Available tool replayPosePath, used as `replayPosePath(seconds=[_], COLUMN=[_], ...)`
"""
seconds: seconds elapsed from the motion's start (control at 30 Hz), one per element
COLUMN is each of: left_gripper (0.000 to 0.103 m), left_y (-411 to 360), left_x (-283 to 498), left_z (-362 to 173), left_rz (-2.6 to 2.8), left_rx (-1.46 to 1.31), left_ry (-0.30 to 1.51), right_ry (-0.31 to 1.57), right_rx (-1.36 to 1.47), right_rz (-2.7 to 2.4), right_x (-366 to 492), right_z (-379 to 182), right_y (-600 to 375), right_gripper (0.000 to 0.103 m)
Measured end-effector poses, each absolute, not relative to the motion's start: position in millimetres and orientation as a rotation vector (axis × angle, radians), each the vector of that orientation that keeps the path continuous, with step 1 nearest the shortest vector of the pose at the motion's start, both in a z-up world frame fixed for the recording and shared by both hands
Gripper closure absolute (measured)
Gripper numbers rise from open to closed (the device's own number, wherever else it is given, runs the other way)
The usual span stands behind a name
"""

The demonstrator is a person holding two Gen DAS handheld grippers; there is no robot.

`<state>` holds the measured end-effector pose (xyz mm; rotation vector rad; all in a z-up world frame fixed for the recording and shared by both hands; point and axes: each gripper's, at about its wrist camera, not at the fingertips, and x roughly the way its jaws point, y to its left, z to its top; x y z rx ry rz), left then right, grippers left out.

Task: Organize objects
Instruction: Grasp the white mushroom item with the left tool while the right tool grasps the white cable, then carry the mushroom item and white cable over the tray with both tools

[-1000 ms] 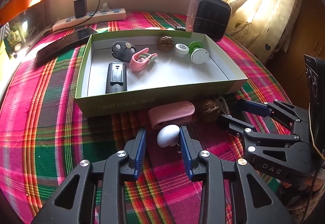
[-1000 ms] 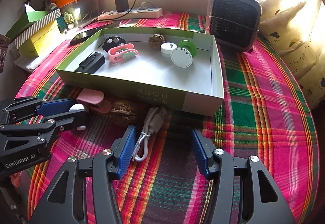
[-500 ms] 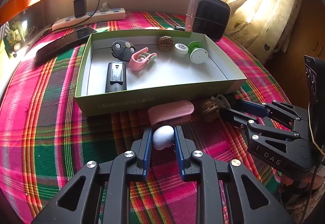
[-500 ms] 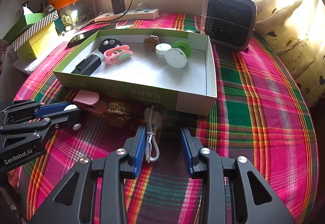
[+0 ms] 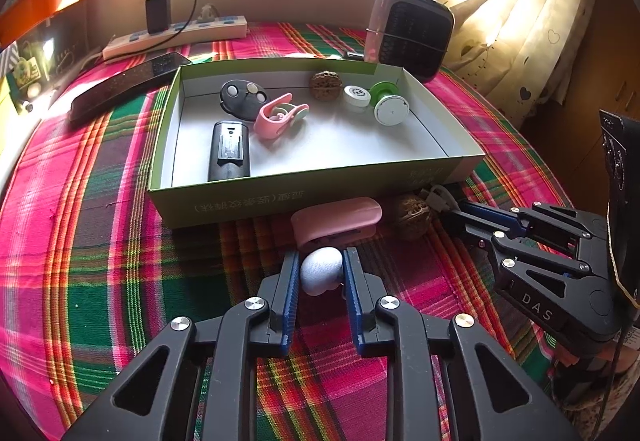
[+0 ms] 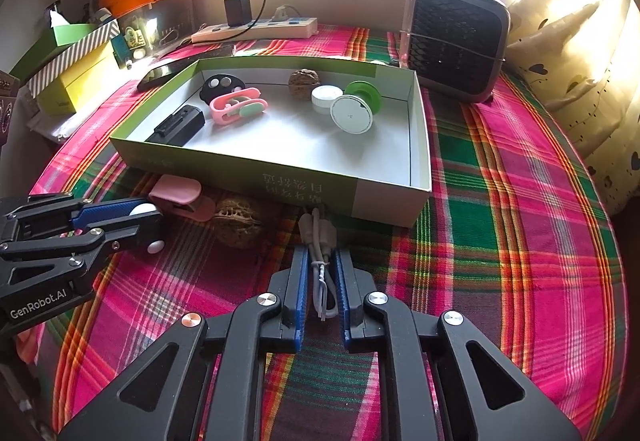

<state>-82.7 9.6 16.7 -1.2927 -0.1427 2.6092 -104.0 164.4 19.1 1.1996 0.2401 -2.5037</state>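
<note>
Six small things already lie in the green box (image 5: pixel 312 193). In front of it, the left gripper (image 5: pixel 321 273) pinches a white earbud (image 5: pixel 320 270), the right gripper (image 6: pixel 321 273) clamps a coiled cable (image 6: pixel 320 241); a pink clip (image 5: pixel 336 219) and walnut (image 5: pixel 412 211) remain outside.

The left gripper (image 5: pixel 321 273), a black frame with blue-padded fingers (image 5: pixel 291 281), points downward at the plaid-covered surface (image 5: pixel 120 281); its jaws have just been closing and now press on a small white rounded object (image 5: pixel 320 270). The right gripper (image 6: pixel 321 273), of the same build, points down beside it, its jaws having just been closing too, and its fingers (image 6: pixel 301 281) clamp a coiled grey cable (image 6: pixel 320 261). Each gripper shows side-on in the other's wrist view, low over the cloth.
</note>
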Motion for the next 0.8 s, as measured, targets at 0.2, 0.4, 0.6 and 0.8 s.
replayPosePath(seconds=[0.2, 0.4, 0.6, 0.8], left_gripper=[0.083, 0.083, 0.083, 0.083], left_y=[9.1, 9.5, 8.9, 7.5], left_x=[-81.9, -82.2, -81.3, -78.4], left_z=[16.9, 16.9, 18.3, 21.1], left_rz=[2.609, 2.61, 2.611, 2.615], left_rx=[-1.293, -1.292, -1.288, -1.283], left_ry=[-0.143, -0.142, -0.142, -0.14], right_ry=[0.239, 0.226, 0.225, 0.215], right_rx=[1.2, 1.196, 1.192, 1.188], right_rz=[-2.504, -2.502, -2.496, -2.495], right_x=[-104.3, -103.1, -101.9, -100.7], right_z=[19.0, 20.5, 21.0, 21.9], right_y=[164.7, 165.5, 165.3, 165.9], right_gripper=[0.089, 0.09, 0.092, 0.092])
